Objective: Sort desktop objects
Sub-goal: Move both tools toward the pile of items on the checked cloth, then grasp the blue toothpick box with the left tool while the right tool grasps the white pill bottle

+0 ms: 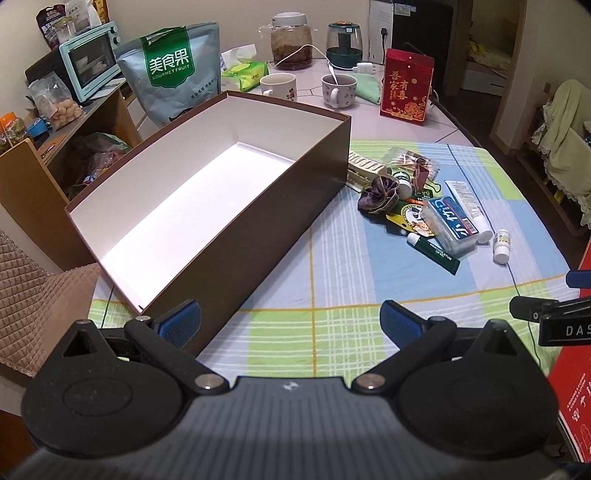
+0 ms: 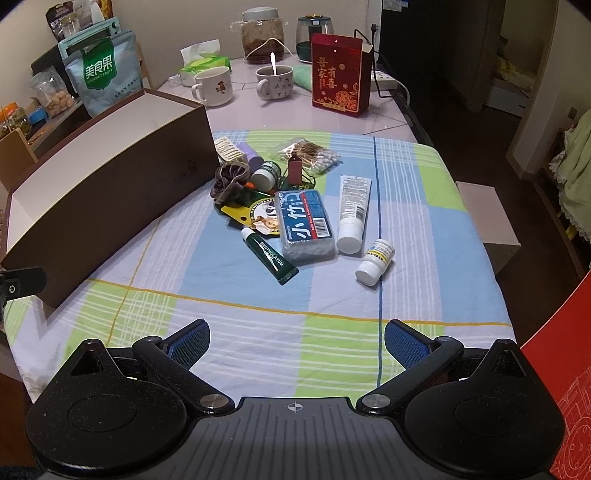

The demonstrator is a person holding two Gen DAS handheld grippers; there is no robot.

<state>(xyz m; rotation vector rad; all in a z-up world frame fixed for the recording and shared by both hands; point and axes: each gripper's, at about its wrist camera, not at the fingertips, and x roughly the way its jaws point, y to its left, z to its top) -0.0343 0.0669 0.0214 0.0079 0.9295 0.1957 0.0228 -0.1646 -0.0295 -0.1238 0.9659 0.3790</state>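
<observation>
An empty brown box with a white inside stands at the left of a checked cloth. To its right lies a pile: a green Mentholatum tube, a blue-labelled cotton swab case, a white tube, a small white bottle, a purple scrunchie and a bag of swabs. My left gripper hangs open by the box's near corner. My right gripper is open too, low over the cloth, short of the pile.
Behind the cloth stand two mugs, a red gift box, a tissue pack, a glass jar and a kettle. A fruit bag and a toaster oven are at the left. A red carton edge is at the right.
</observation>
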